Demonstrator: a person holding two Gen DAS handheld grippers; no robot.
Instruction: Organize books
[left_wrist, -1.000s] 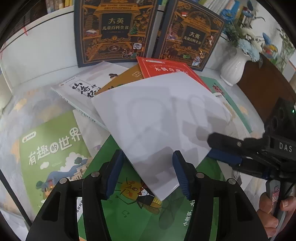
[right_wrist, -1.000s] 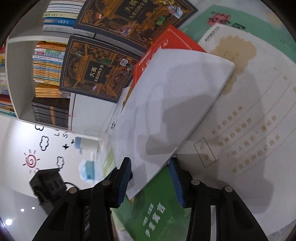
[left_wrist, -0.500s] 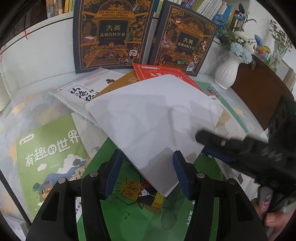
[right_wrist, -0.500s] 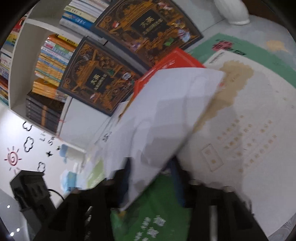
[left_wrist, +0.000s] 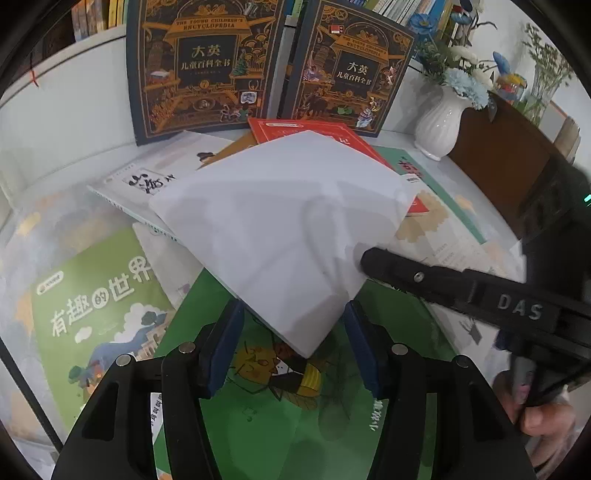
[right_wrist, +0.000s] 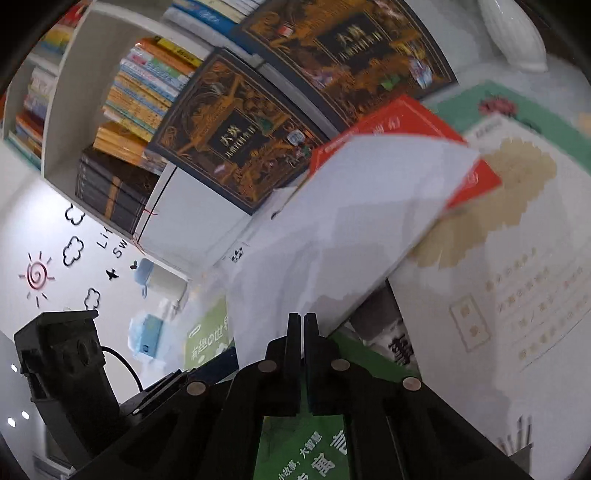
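Right gripper (right_wrist: 303, 325) jaws pinch white book (left_wrist: 280, 236) at lower edge, mid frame over table pile; left gripper (left_wrist: 291, 343) jaws spread w/ corner between; thin, floppy, prob. slippery.

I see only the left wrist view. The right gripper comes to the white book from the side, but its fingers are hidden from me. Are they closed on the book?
Observer: Yes. In the right wrist view the right gripper has its fingers pressed together on the edge of the white book.
Operator: Thank you. What is to the left of the two dark books at the back?
Observer: An open shelf compartment. It holds a stack of black books lying flat, with orange books piled on top.
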